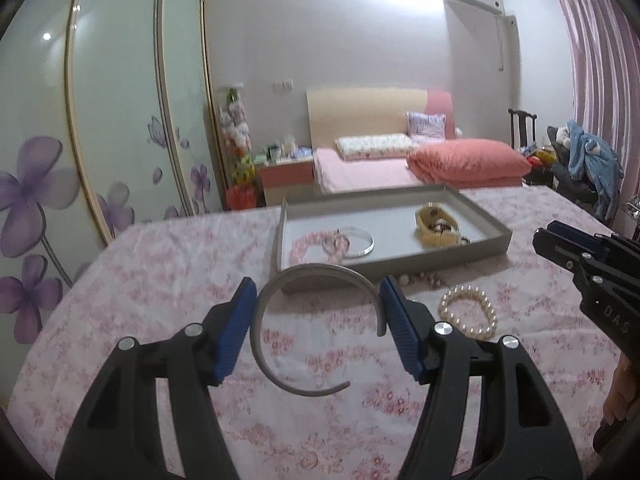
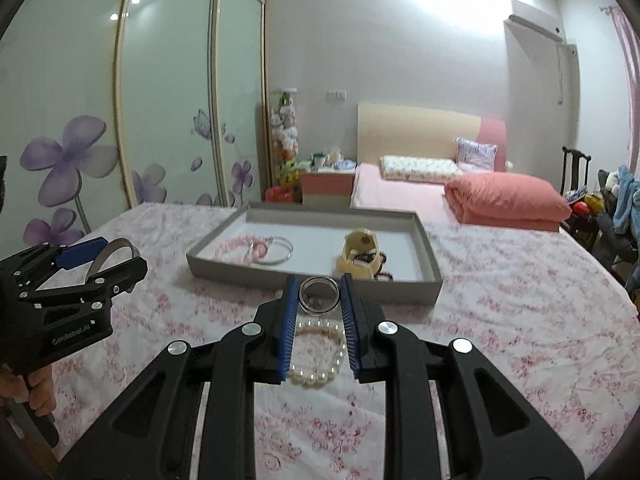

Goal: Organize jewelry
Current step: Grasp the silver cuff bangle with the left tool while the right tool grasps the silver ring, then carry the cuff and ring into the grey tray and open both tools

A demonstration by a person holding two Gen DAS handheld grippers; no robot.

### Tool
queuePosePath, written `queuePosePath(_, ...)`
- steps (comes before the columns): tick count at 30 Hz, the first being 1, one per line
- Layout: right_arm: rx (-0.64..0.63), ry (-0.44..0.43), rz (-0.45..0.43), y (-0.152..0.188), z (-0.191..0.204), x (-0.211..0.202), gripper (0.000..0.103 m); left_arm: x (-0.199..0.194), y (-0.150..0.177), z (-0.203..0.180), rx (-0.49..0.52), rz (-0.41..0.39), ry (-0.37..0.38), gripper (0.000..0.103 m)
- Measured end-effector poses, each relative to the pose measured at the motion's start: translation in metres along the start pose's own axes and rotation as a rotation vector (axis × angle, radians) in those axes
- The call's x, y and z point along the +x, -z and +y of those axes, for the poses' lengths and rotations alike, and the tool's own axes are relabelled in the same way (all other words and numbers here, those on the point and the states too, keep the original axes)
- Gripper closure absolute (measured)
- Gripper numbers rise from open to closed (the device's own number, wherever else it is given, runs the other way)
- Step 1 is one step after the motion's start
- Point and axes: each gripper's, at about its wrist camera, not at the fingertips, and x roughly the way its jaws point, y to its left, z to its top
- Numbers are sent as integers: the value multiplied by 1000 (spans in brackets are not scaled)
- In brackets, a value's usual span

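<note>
My left gripper (image 1: 318, 300) is shut on a grey open headband (image 1: 276, 372), held between its blue pads above the floral tablecloth; it also shows in the right wrist view (image 2: 112, 249). My right gripper (image 2: 319, 292) is shut on a clear bangle (image 2: 319, 296), held above a pearl bracelet (image 2: 320, 376) that lies on the cloth, also seen in the left wrist view (image 1: 470, 312). The grey tray (image 1: 496, 226) (image 2: 224, 270) holds a pink bead bracelet (image 1: 308, 246), a silver bangle (image 1: 360, 242) and a yellow item (image 1: 434, 226).
Small loose beads (image 1: 420, 279) lie on the cloth just in front of the tray. The table is covered by a pink floral cloth (image 2: 520, 320). A bed, a wardrobe and a chair with clothes stand behind the table.
</note>
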Motion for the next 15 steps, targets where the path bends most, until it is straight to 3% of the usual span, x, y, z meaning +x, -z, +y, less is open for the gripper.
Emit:
queuePosePath(6,-13,51,-88,-7,6,-8,80,-11,-8,-4,0,-75,-35,41)
queuePosePath(15,5,114,-176,-15,4,-13,80,-12,-14,-3,-39,-106,-38,41)
